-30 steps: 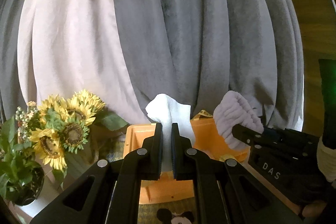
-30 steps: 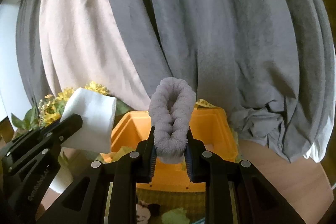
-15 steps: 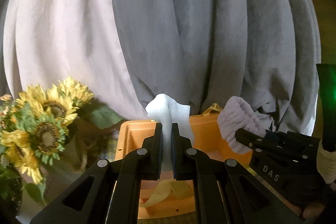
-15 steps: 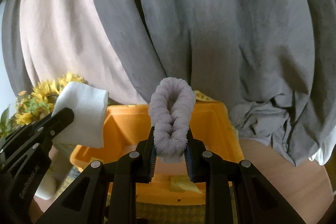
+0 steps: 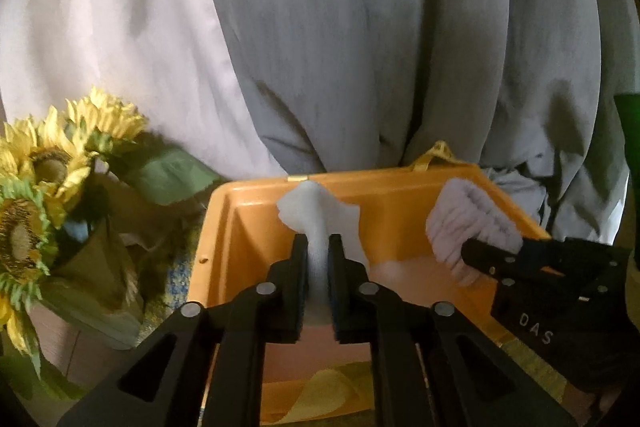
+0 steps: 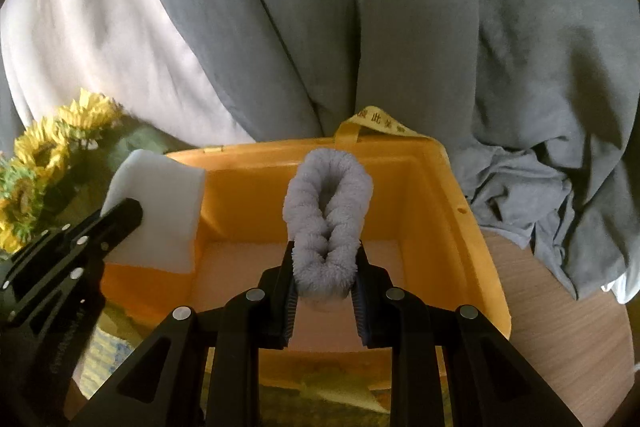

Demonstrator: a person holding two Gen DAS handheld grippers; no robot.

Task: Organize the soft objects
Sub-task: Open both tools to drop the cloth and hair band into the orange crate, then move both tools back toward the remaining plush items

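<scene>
An orange plastic bin (image 5: 224,227) (image 6: 432,195) stands open just ahead. My left gripper (image 5: 318,247) is shut on a white folded cloth (image 5: 320,215) and holds it over the bin's left part; the cloth also shows in the right wrist view (image 6: 156,215). My right gripper (image 6: 326,259) is shut on a fluffy grey looped scrunchie (image 6: 328,211) and holds it over the bin's middle; the scrunchie also shows in the left wrist view (image 5: 464,223). The bin's floor looks pale and bare.
Artificial sunflowers (image 5: 48,187) (image 6: 44,155) stand left of the bin. Grey and pale curtains (image 5: 360,47) (image 6: 360,27) hang close behind it. A wooden tabletop (image 6: 560,307) shows at the right. A yellowish patterned cloth (image 5: 320,395) lies in front of the bin.
Both grippers have moved forward and down toward the bin, so the cloth and the scrunchie now hang over its opening. Both stay shut on their loads.
</scene>
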